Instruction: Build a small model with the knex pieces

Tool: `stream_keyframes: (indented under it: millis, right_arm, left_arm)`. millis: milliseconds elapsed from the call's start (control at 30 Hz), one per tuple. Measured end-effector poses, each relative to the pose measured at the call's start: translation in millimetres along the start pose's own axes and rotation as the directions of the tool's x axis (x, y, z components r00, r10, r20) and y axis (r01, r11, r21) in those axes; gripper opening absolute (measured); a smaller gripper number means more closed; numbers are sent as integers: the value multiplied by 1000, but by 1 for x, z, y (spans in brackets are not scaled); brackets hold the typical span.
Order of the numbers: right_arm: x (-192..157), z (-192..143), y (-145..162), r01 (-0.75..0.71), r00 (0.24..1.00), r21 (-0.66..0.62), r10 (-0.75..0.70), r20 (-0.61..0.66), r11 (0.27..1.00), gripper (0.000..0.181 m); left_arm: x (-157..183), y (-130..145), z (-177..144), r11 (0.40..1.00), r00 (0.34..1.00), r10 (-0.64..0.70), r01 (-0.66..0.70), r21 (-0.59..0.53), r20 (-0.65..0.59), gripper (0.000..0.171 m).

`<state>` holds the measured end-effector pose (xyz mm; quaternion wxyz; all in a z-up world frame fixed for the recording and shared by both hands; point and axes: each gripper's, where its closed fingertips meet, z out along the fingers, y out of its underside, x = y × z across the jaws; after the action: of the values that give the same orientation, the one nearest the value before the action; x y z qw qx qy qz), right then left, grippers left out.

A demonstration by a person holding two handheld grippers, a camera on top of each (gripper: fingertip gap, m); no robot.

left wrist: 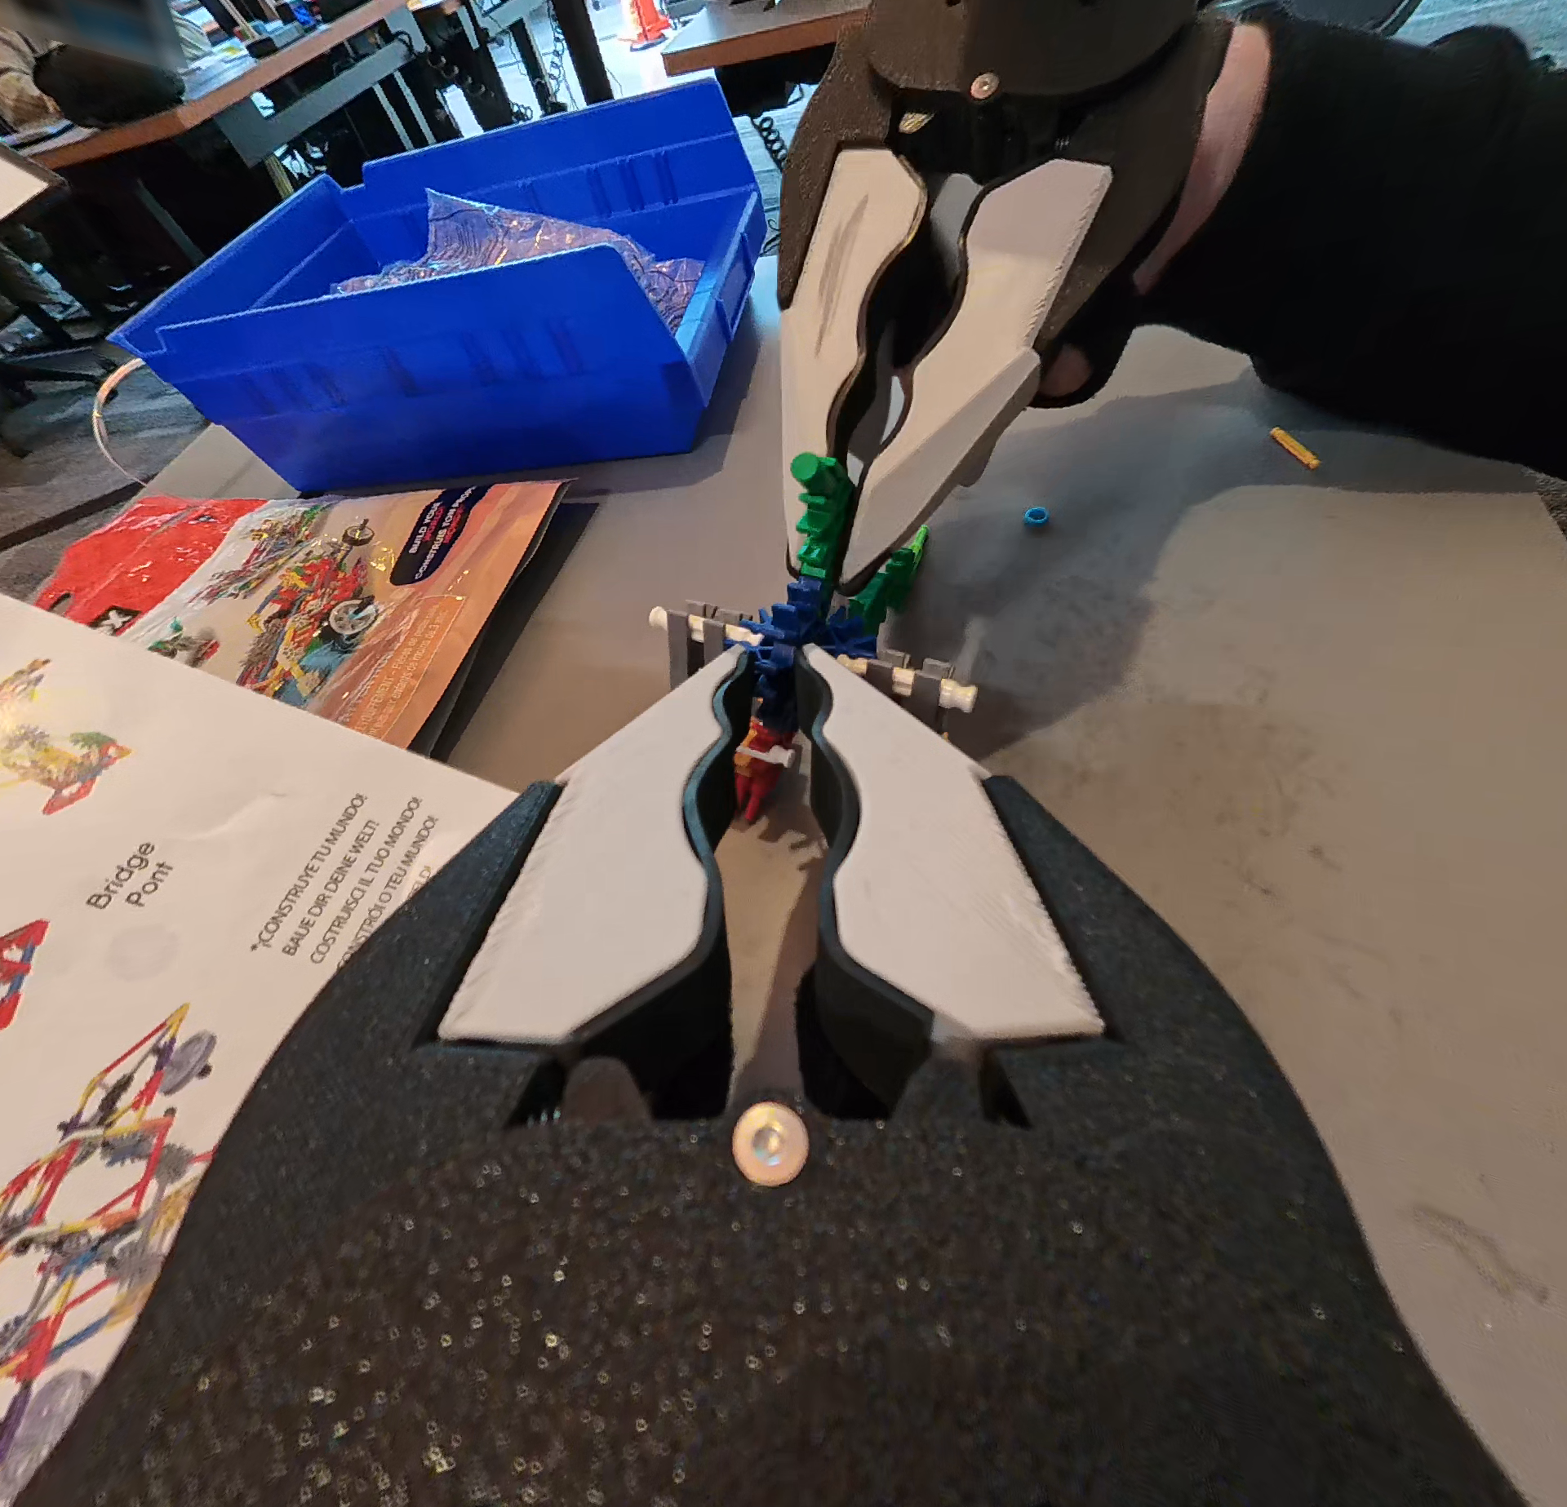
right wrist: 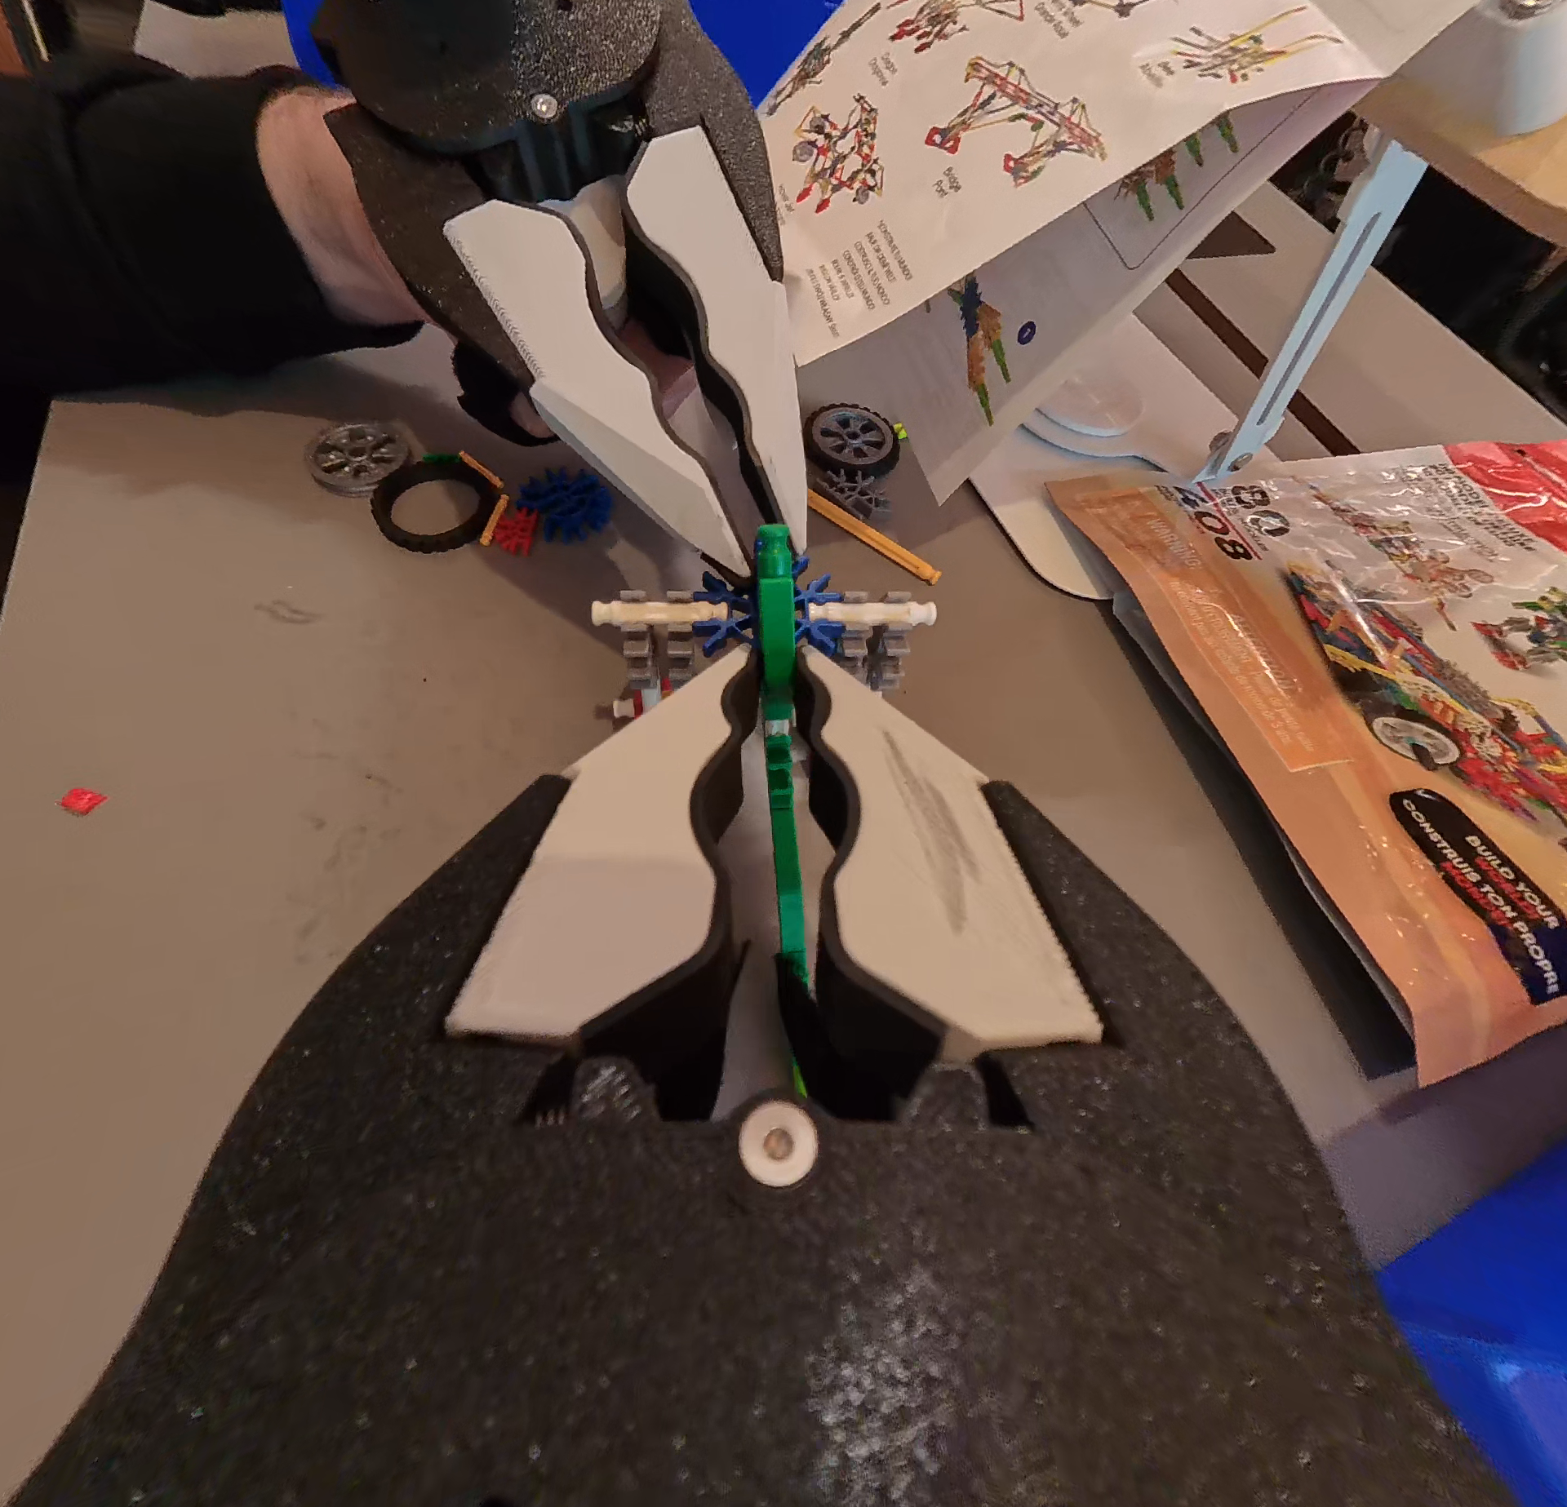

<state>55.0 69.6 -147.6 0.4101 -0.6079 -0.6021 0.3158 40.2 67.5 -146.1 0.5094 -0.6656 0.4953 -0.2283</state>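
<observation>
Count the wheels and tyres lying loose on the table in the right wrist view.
3. A bare grey hub far left, a black tyre touching it, and a tyred wheel right of the left gripper. More may hide behind grippers or paper.

**Grey table surface: items resting on it**

Matte grey tabletop [left wrist: 1229, 788], scuffed and smudged. Upper left of the left wrist view: blue plastic bin [left wrist: 475, 381]. Below it, a glossy orange-and-red plastic bag [left wrist: 339, 593] and a white printed instruction sheet [left wrist: 170, 830]. Centre: small grey, white and blue plastic rod-and-connector assembly [right wrist: 763, 619]. Right wrist view, left of centre: black rubber tyre ring [right wrist: 428, 504], grey spoked wheel [right wrist: 356, 457].
</observation>
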Motion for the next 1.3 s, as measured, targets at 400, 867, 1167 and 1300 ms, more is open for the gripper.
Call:
stream_keyframes:
  millis: [400, 867, 1167, 1300]
  right_arm:
    - [-1, -4, 3, -156, 983, -38, 159, 93, 987, 6]
    - [2, -11, -1, -127, 991, -17, 128, 31, 992, 23]
    - [20, -46, -10, -225, 967, 195, 243, -73, 955, 23]
    - [28, -62, -6, -275, 940, 318, 324, -111, 907, 22]
  left_arm:
    - [4, -1, 3, 999, 999, 37, -37, -7, 15, 8]
    - [2, -2, -1, 999, 999, 40, -40, -3, 13, 12]
    - [2, -2, -3, 1000, 1000, 12, -12, 10, -11, 15]
    - [-1, 0, -6, 1000, 1000, 4, -4, 15, -5, 16]
